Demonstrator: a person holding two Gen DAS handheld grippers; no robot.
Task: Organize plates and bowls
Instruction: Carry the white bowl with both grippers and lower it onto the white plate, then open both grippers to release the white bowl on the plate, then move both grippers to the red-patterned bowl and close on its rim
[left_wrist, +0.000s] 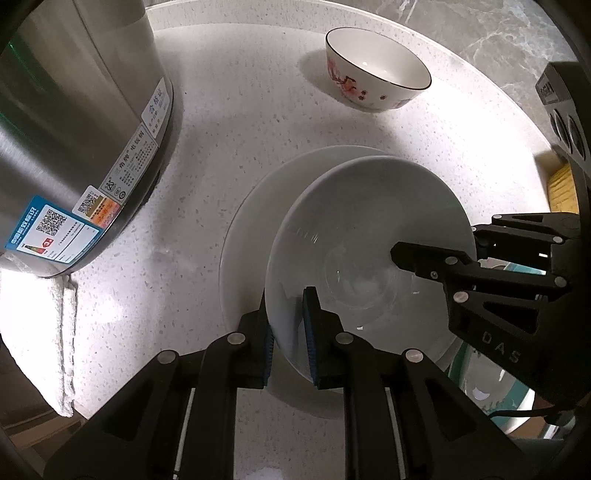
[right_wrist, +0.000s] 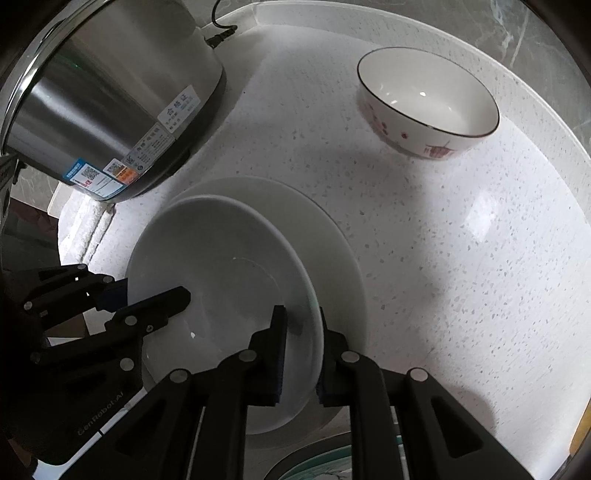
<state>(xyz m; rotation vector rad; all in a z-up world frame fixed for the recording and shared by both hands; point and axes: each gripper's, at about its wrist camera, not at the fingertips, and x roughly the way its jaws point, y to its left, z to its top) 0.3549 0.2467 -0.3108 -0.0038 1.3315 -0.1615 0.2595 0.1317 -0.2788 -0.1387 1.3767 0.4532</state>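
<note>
Underneath — speckled white counter (right_wrist: 424, 258) (grey marble wall (left_wrist: 498, 29) behind)

A white plate (right_wrist: 236, 266) is gripped at its right rim by the right gripper (right_wrist: 301, 354) and at its left rim by the left gripper (right_wrist: 147, 299), above a larger white plate (right_wrist: 332, 236) on the speckled countertop (right_wrist: 461, 258). A flower-patterned bowl (right_wrist: 428, 99) is seen far right, a steel cooker (right_wrist: 110, 96) far left

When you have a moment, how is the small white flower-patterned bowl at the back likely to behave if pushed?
The small white flower-patterned bowl looks glazed, so probably rigid and breakable. On the smooth speckled white countertop it would likely slide. Its narrow base might let it tip.
</note>
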